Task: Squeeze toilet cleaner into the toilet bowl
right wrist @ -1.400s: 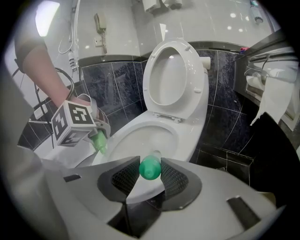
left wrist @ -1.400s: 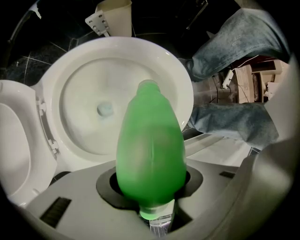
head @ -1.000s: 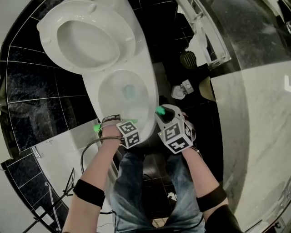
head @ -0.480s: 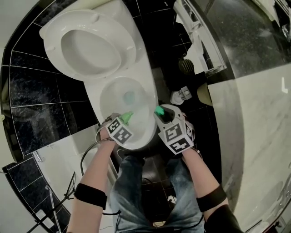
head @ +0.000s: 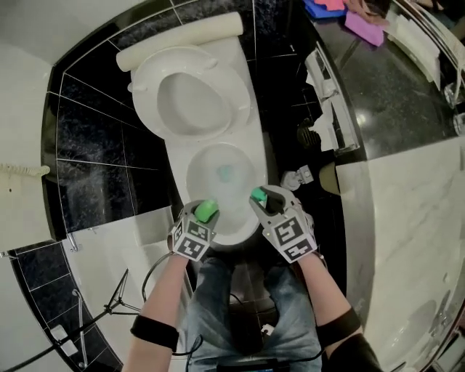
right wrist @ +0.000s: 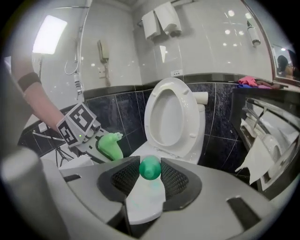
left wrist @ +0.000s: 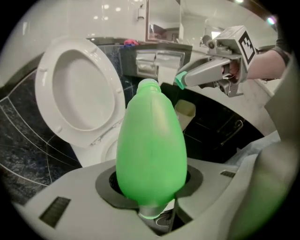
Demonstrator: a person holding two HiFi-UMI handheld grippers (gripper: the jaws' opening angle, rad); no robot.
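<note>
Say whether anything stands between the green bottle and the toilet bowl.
Nothing visible does. The seat is raised, the bowl lies open beyond the bottle, and the right gripper holds the green cap aside.

Bright room. A big lamp [right wrist: 49,33] glows up left of the toilet [right wrist: 173,122], and small lights [right wrist: 230,13] glare on the wall [right wrist: 220,42] above it. Picture edges bend and go dark.

Both grippers lifting
Left gripper [head: 203,211] rises and rolls with bottle [left wrist: 150,150]; right gripper [head: 261,197] rises with cap [right wrist: 150,168], off the bowl [head: 190,180].
</note>
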